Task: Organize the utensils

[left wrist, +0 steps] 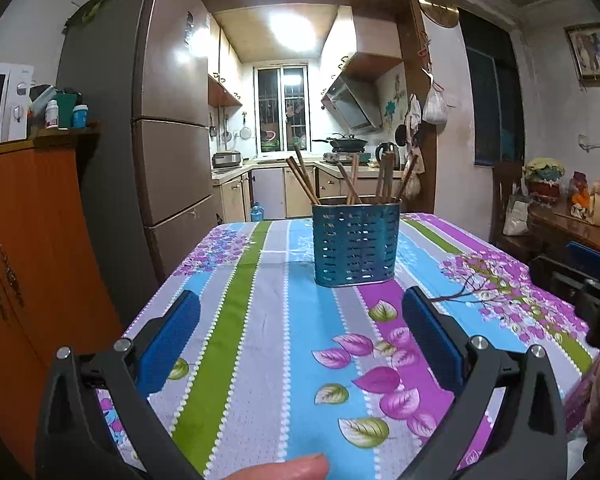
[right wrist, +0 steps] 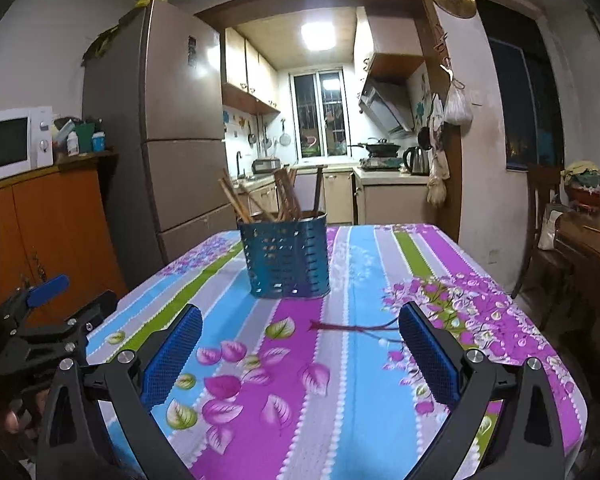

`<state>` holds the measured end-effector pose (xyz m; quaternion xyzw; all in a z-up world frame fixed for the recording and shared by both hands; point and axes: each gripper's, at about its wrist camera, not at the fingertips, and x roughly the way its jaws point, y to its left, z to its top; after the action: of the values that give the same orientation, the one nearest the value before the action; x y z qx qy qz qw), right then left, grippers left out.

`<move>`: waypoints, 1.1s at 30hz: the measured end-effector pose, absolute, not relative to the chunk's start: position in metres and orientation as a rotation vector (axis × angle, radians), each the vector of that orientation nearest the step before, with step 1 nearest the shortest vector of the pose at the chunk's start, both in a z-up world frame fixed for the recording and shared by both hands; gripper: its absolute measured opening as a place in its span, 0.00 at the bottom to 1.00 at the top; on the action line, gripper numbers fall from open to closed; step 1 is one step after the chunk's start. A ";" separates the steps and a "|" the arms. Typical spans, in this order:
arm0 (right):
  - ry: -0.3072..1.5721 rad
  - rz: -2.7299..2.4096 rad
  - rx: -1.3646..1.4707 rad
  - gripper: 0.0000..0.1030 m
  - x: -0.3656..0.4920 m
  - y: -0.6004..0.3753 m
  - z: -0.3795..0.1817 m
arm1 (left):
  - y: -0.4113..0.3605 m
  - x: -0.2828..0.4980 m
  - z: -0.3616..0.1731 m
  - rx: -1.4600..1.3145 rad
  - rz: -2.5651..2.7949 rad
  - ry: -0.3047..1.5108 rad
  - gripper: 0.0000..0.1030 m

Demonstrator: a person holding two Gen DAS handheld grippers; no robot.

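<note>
One blue perforated utensil holder, upright on the striped floral tablecloth, holding roughly eight brown chopsticks; exact count unclear. Two grippers, both spread wide and empty: left gripper, right gripper. Holder stands ahead of both, apart.

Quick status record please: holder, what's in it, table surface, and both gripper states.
holder: blue perforated utensil holder upright on the table
contents: wooden chopsticks standing inside, leaning outward
surface: floral striped tablecloth; no loose utensils in view
left hand-held gripper: open, holding nothing, short of the holder
right hand-held gripper: open, holding nothing, short of the holder
</note>
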<state>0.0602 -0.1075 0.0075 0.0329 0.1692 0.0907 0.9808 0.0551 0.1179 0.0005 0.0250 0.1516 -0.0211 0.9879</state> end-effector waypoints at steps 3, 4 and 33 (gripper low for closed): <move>0.352 0.176 0.058 0.95 0.057 -0.102 0.009 | 0.116 0.048 0.000 0.043 -0.037 0.300 0.95; 0.349 0.173 0.055 0.95 0.056 -0.101 0.010 | 0.117 0.046 0.002 0.039 -0.040 0.296 0.95; 0.252 0.170 0.085 0.95 0.006 -0.117 0.028 | 0.090 0.000 0.015 0.087 -0.055 0.232 0.95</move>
<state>0.0056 -0.1171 0.0280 0.0424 0.1254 0.0847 0.9876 0.0000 0.0895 0.0154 0.0435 0.1155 -0.0273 0.9920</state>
